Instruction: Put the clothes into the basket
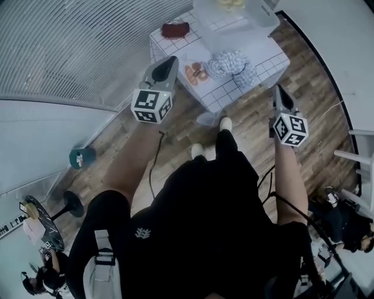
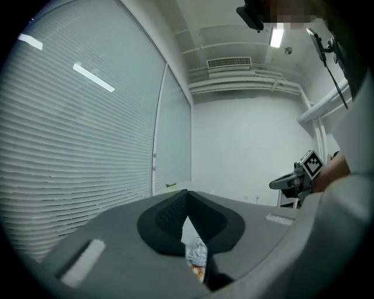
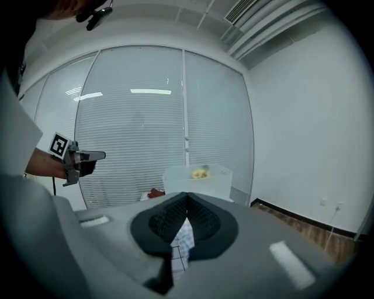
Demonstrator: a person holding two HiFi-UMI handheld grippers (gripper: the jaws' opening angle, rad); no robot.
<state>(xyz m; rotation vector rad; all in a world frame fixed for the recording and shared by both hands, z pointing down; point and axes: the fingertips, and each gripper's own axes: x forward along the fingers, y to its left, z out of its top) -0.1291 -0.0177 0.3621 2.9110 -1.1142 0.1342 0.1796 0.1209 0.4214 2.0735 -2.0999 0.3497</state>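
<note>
Jaws clenched tip to tip on nothing, the left gripper (image 1: 170, 60) hangs in the air off the left edge of the white tiled table (image 1: 228, 87). Its marker cube points back toward the person in black standing at the table's near corner. A dark red pouch (image 1: 175, 29) lies at the table's far left corner, and a pair of small orange items (image 1: 197, 73), too small to identify, sits near the left edge. Just right of them, at the middle of the table's near side, the blue-and-white checked clothes (image 1: 234, 65) lie in a crumpled heap. The translucent basket (image 1: 257, 14) stands behind the heap on the table's far side, something yellow inside it. Off the table's right edge, over the wooden floor (image 1: 315, 117), the right gripper (image 1: 276, 89) hovers, likewise clamped shut and empty-handed.
</note>
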